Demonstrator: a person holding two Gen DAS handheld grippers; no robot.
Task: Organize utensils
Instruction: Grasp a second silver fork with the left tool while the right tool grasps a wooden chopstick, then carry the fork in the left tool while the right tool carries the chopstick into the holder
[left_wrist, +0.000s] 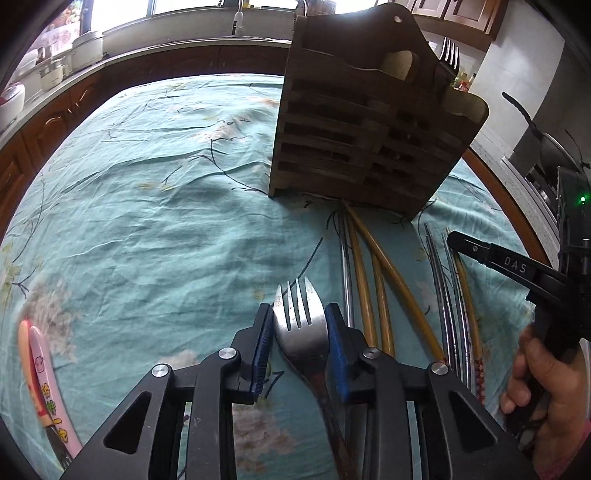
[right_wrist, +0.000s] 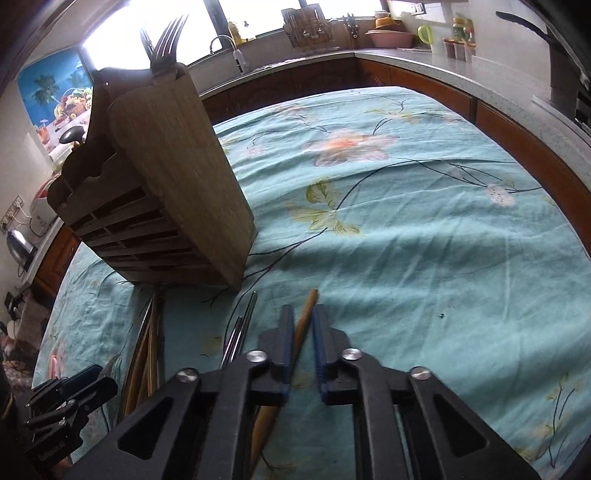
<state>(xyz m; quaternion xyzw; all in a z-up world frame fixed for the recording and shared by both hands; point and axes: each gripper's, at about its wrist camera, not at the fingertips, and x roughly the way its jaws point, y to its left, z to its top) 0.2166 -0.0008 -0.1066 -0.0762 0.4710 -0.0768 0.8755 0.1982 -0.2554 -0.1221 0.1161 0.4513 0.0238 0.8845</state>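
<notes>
Under both my grippers spreads the bench (left_wrist: 147, 221), covered by a teal cloth printed with flowers and branches. Ahead of my left gripper and a little to its right stands the slatted wooden utensil holder (left_wrist: 354, 147), upright on the cloth, with fork tines (left_wrist: 448, 51) poking from a far compartment; from my right gripper it sits ahead and to the left. Between the holder's foot and my grippers lies a loose bundle of chopsticks (left_wrist: 369, 280), yellow wooden ones mixed with thin metal ones, pointing roughly toward the holder. My left gripper (left_wrist: 300, 325) has its blue pads closed in on the head of a metal fork (left_wrist: 301, 332), which lies on the cloth with its tines aimed away from me; the pads sit against its two edges. My right gripper (right_wrist: 303, 332) is clamped on one wooden chopstick (right_wrist: 306, 314), whose tip sticks out just past the pads, with metal chopsticks (right_wrist: 240, 332) lying just to its left. My right hand (left_wrist: 546, 384) on its black handle shows well to the right of my left gripper. Far to the left of my left gripper, near the cloth's edge, lies a pink cartoon-printed utensil handle (left_wrist: 44, 376).
</notes>
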